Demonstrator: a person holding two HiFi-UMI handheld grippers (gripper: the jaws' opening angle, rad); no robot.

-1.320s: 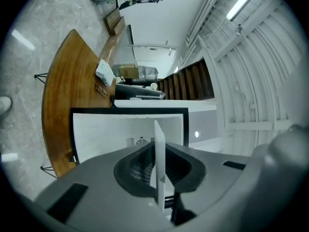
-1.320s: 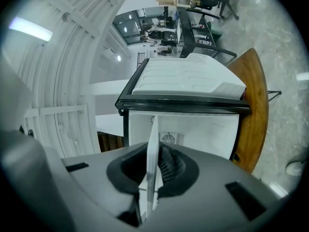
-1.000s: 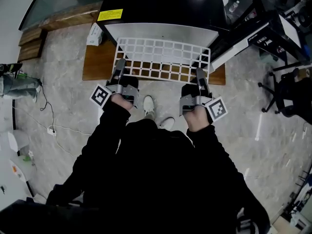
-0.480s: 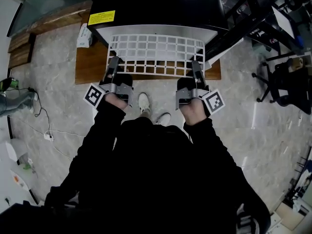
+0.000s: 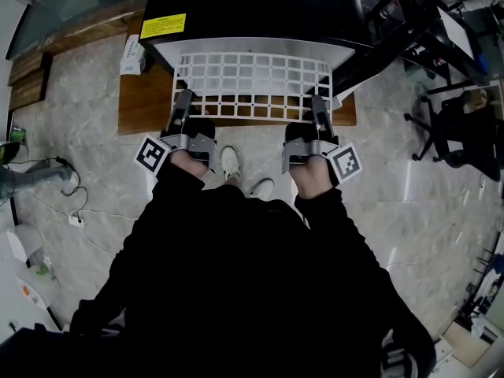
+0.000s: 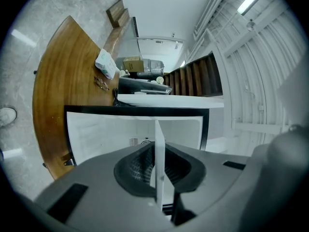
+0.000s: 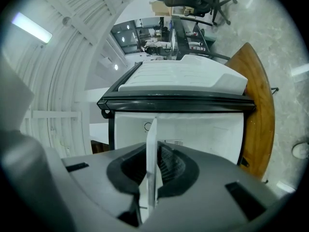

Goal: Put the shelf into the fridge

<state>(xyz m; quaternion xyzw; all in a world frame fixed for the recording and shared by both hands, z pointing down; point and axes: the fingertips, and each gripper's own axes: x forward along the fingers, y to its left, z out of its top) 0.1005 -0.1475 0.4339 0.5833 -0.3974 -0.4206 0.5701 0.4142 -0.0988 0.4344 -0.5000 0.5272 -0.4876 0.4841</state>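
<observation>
While both grippers hold it flat, the white grid shelf (image 5: pixel 252 75) sits at the mouth of the fridge (image 5: pixel 252 6), far edge at the pale lip under the black top. How far in it goes can't be told from the head view. L gripper (image 5: pixel 183 99) has its fingers (image 6: pixel 133 170) clamped on the shelf's near edge, left end. R gripper (image 5: pixel 317 105) has its fingers (image 7: pixel 171 170) clamped on the same edge, right end. Both gripper views show the shelf edge-on as a thin white strip pinched btwn dark pads, w/ the fridge's white inside straight ahead.

Around: fridge stands on a wooden board (image 5: pixel 142 105) on the marble floor (image 5: pixel 79 132). Fridge door (image 7: pixel 183 76) is swung open on the R side, ribbed white lining showing, just beside the shelf's right end. Yellow label (image 5: pixel 163 26) on fridge top, front left corner. White packet (image 5: pixel 131 53) lies on the board left of the fridge, apart from the shelf. Person's white shoes (image 5: pixel 230 164) are on the floor btwn the grippers, below the shelf's near edge. Office chair (image 5: pixel 453 128) and black desk (image 5: pixel 402 22) off to the R, well apart. Cable (image 5: pixel 71 186) trails on the floor far L.
</observation>
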